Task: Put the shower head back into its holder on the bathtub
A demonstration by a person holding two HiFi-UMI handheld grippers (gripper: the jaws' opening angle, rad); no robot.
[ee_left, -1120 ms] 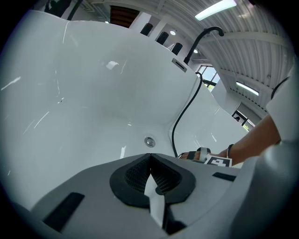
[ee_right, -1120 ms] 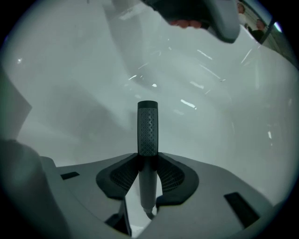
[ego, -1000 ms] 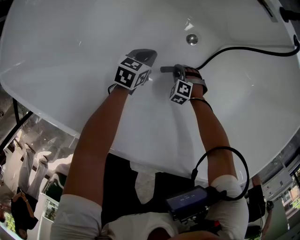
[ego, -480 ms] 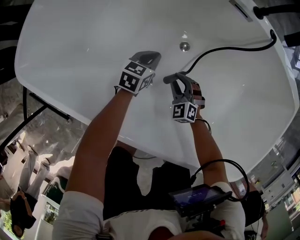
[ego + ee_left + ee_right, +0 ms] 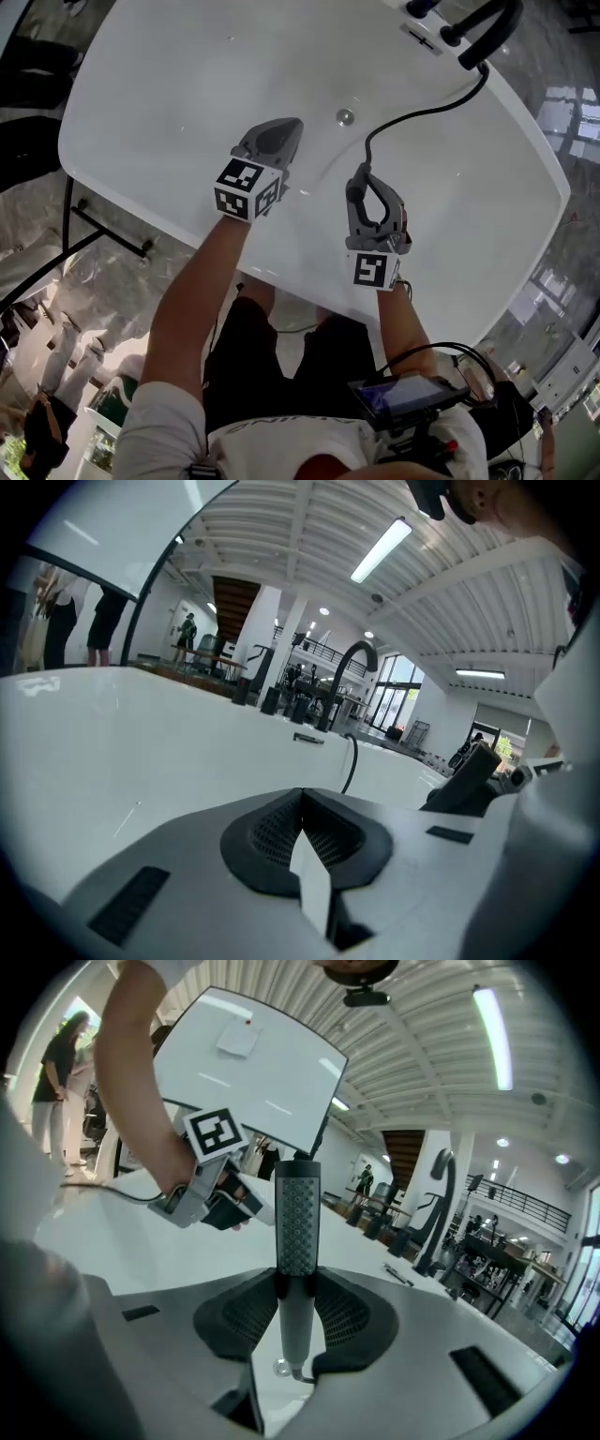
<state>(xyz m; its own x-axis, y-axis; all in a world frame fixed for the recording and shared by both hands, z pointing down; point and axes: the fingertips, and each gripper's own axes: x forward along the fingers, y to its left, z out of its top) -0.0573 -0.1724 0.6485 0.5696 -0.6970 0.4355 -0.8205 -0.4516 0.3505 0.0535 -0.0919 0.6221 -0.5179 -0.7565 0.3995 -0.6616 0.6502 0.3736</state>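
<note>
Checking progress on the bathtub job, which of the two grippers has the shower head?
The right gripper: its jaws are clamped on the grey stick-shaped shower head. The left gripper has its jaws together with nothing between them.

A ribbed white ceiling [image 5: 309, 536] runs overhead, lit by long strip lights [image 5: 380, 550]; a brown staircase [image 5: 234, 594] climbs at the back beside white columns [image 5: 265, 621]; tall windows [image 5: 398, 682] glow at the far end; a railed mezzanine [image 5: 525, 1206] crosses one side; the floor [image 5: 539, 56] is glossy grey marble; people [image 5: 58, 621] stand off to one side.
</note>
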